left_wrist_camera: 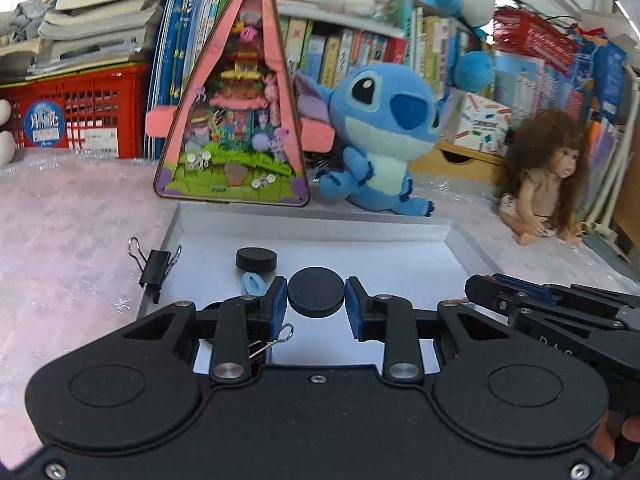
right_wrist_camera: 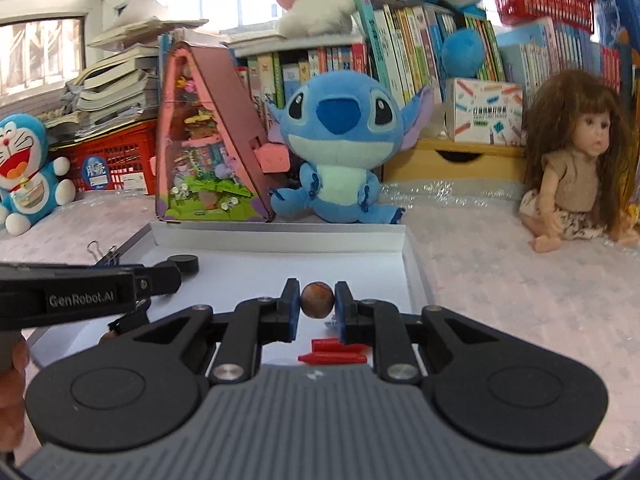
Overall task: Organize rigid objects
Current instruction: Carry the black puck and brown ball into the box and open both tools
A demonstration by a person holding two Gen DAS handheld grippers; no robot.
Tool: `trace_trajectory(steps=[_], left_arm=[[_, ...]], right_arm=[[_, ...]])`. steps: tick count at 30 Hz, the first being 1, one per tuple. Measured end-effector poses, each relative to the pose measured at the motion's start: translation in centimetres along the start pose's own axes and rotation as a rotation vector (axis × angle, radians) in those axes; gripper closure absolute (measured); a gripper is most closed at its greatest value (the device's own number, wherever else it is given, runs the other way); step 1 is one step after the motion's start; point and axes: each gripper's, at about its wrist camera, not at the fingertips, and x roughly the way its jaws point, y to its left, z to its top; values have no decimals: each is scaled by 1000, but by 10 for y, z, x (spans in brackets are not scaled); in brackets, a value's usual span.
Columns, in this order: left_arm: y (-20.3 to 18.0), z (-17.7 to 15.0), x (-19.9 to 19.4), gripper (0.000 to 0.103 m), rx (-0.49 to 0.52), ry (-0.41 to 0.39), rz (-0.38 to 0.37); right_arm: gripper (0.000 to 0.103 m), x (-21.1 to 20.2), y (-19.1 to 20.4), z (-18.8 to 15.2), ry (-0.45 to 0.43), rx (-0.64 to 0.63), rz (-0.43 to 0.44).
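Note:
My left gripper (left_wrist_camera: 316, 300) is shut on a black disc (left_wrist_camera: 316, 291), held over the white tray (left_wrist_camera: 312, 216). A second black disc (left_wrist_camera: 256, 259) lies in the tray's far left part, with a pale blue clip (left_wrist_camera: 253, 283) beside it. A black binder clip (left_wrist_camera: 154, 267) sits on the tray's left rim. My right gripper (right_wrist_camera: 317, 303) is shut on a small brown ball (right_wrist_camera: 317, 300) above the same tray (right_wrist_camera: 280, 242). Red crayons (right_wrist_camera: 332, 352) lie in the tray under the right gripper. The right gripper also shows at the right of the left wrist view (left_wrist_camera: 520, 300).
A pink triangular diorama (left_wrist_camera: 236, 112), a blue Stitch plush (left_wrist_camera: 380, 136) and a brown-haired doll (left_wrist_camera: 548, 176) stand behind the tray. A red crate (left_wrist_camera: 76, 116), book stacks and a Doraemon plush (right_wrist_camera: 24, 168) lie further back. The table has a bubble-wrap cover.

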Motion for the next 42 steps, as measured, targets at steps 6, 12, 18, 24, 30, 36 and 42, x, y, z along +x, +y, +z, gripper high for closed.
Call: trace_trajectory(steps=[6,12,18,24,30,36,42], left_arm=[[1,-2,14,74,7,14,13],[-2,-4,17,74,23,13,19],[-5,-6,19,74,44,16,24],[-7,-8,20,74,54,20,28],[-7,-9,23,74,66,25,41],[-7,-10,24,74,74,29,47],[-8,-11,24,73,82,31,54]], right_arm=[[80,17,-3,-3,30,33,7],[80,23,-1,-6,41,43,13],[80,26,4,-6,47,35,19],[80,28,8,-7,53,22,18],[80,31,8,-9,62,19,16],[80,32,10,-11,71,9,16],[79,34,10,-13,81,6,10]])
